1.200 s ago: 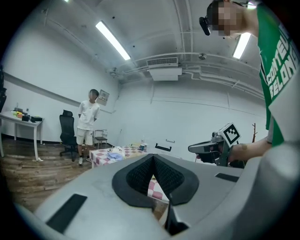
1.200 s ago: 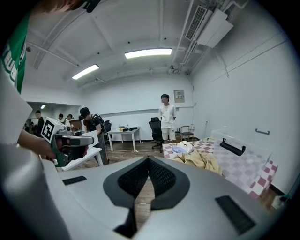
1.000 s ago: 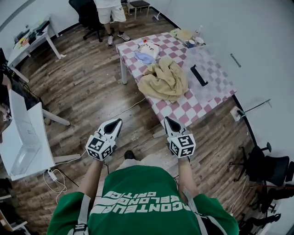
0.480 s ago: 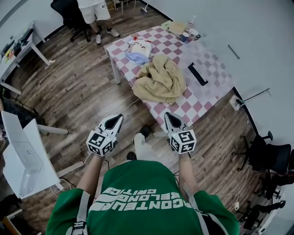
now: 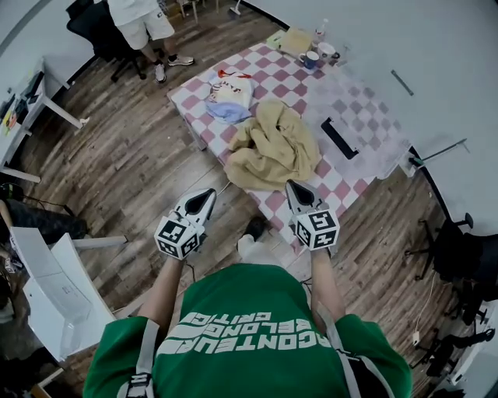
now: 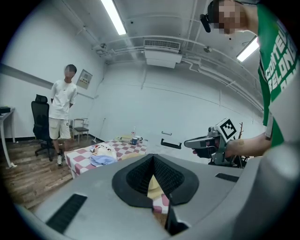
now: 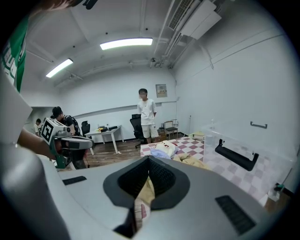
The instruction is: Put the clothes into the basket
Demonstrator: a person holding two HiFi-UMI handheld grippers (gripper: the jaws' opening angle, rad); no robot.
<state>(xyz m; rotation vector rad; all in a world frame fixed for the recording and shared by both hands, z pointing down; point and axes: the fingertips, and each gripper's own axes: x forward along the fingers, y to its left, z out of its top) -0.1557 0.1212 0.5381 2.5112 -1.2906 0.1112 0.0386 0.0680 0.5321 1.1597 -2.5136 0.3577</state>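
Left claw [image 5: 205, 196] and right claw [image 5: 295, 188], both closed and empty, hang near the tan garment [image 5: 272, 148], which lies ahead.

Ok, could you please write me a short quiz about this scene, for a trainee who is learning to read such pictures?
1. True or false: the beige garment already lies inside the clear basket.
2. Choose one. The jaws of the left gripper and the right gripper are: A) shut, holding nothing; B) wide open; C) shut on cloth.
3. Short answer: what lies on the checked table beyond the beige garment, toward the standing person?

Key:
1. False; it lies on the table beside the basket.
2. A.
3. A small pile of white and blue clothes.
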